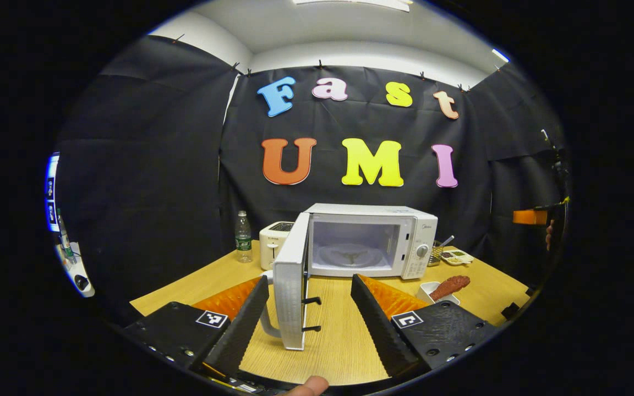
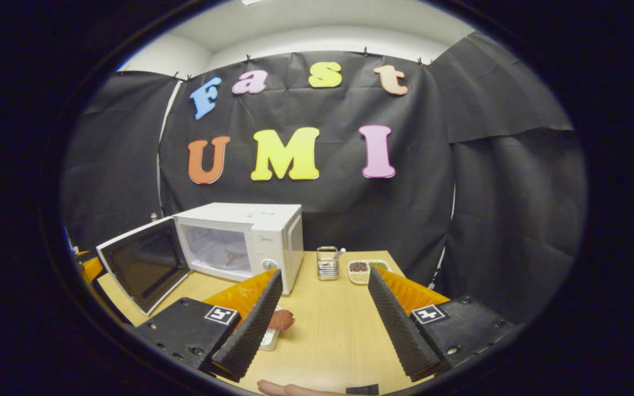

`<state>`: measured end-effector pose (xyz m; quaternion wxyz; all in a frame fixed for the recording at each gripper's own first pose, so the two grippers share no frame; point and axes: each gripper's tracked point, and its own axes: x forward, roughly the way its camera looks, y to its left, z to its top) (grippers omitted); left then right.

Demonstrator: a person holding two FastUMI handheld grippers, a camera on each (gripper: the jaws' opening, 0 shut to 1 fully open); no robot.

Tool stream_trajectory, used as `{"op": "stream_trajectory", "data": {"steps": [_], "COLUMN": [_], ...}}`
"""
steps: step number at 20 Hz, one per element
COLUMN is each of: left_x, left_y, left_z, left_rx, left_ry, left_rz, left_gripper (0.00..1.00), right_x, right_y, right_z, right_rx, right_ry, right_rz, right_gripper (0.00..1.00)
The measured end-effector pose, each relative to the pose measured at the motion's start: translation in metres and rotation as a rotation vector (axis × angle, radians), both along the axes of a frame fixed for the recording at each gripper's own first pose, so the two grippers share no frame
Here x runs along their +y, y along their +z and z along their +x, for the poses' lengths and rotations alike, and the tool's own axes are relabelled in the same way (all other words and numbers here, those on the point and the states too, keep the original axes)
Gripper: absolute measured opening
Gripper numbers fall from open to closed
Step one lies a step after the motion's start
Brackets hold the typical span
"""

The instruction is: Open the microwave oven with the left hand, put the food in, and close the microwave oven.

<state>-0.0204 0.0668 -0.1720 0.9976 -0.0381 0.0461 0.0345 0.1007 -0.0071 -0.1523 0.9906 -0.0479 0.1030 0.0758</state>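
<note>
Spreading wide apart, the left gripper point(image 1: 309, 316) has its jaws released, grasping nothing. Between its fingers, close in, stands the edge of the microwave's door point(image 1: 290, 286), swung fully open toward the camera, with two dark latch hooks on its inner edge. It touches neither finger. A fingertip point(image 1: 309, 386) shows at the bottom rim of the left gripper view.

On the right, the right gripper point(image 2: 322, 324) also hangs with jaws released over the bare desk point(image 2: 328, 335). Just beside its left finger, partly hidden behind it, lies the food point(image 2: 281, 319), a reddish-brown piece in a small white dish point(image 2: 269, 340). In the left gripper view that same food point(image 1: 450, 286) sits right of the microwave's front, near the desk's edge.

Farther back, the microwave point(image 1: 372, 242) stands on the desk with its cavity open and its glass turntable point(image 1: 350, 256) bare. Left of it are a white toaster point(image 1: 274, 242) and a water bottle point(image 1: 243, 237). To its right stand a small wire holder point(image 2: 327, 263) and a tray point(image 2: 366, 270) of dark and light bits, against the black cloth wall.
</note>
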Motion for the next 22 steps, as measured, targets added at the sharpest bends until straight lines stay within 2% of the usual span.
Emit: {"op": "stream_trajectory", "data": {"steps": [3, 6, 7, 8, 9, 10, 12, 13, 14, 15, 18, 19, 21, 22], "left_x": [-0.003, -0.005, -0.009, -0.012, -0.015, -0.017, -0.022, -0.026, -0.031, -0.036, -0.042, -0.038, -0.035, -0.035], "left_y": [0.021, 0.054, 0.064, 0.072, 0.079, 0.086, 0.097, 0.098, 0.1, 0.1, 0.101, 0.102, 0.103, 0.101], "left_z": [0.01, 0.025, 0.031, 0.036, 0.04, 0.044, 0.05, 0.053, 0.056, 0.058, 0.061, 0.061, 0.061, 0.061], "left_rx": [0.017, -0.007, -0.021, -0.035, -0.048, -0.065, -0.086, -0.087, -0.087, -0.088, -0.079, -0.081, -0.081, -0.076], "left_ry": [-0.004, 0.003, 0.0, -0.001, -0.003, -0.002, 0.006, 0.005, -0.005, -0.021, -0.033, -0.019, 0.001, 0.007], "left_rz": [0.019, 0.045, 0.047, 0.049, 0.054, 0.06, 0.065, 0.057, 0.04, 0.018, -0.031, -0.024, 0.003, 0.014], "left_gripper": [0.92, 0.92, 0.82, 0.92, 0.82, 0.82, 1.0, 1.0, 0.82, 0.92, 0.92, 0.93, 0.92, 0.92], "right_x": [0.001, 0.014, 0.02, 0.023, 0.029, 0.036, 0.045, 0.05, 0.054, 0.059, 0.064, 0.063, 0.064, 0.066], "right_y": [-0.028, -0.06, -0.07, -0.082, -0.091, -0.101, -0.116, -0.123, -0.128, -0.133, -0.153, -0.161, -0.177, -0.182], "right_z": [0.025, 0.041, 0.045, 0.048, 0.051, 0.053, 0.052, 0.053, 0.055, 0.057, 0.059, 0.062, 0.063, 0.063], "right_rx": [0.111, 0.246, 0.293, 0.35, 0.4, 0.456, 0.569, 0.623, 0.672, 0.718, 0.844, 0.877, 0.937, 0.962], "right_ry": [0.021, 0.103, 0.139, 0.169, 0.208, 0.247, 0.313, 0.344, 0.374, 0.401, 0.444, 0.439, 0.453, 0.465], "right_rz": [-0.014, 0.001, 0.012, 0.02, 0.049, 0.083, 0.172, 0.22, 0.269, 0.312, 0.421, 0.455, 0.505, 0.535], "right_gripper": [1.0, 1.0, 1.0, 0.92, 1.0, 0.99, 0.92, 0.9, 0.86, 0.84, 0.74, 0.6, 0.55, 0.66]}}
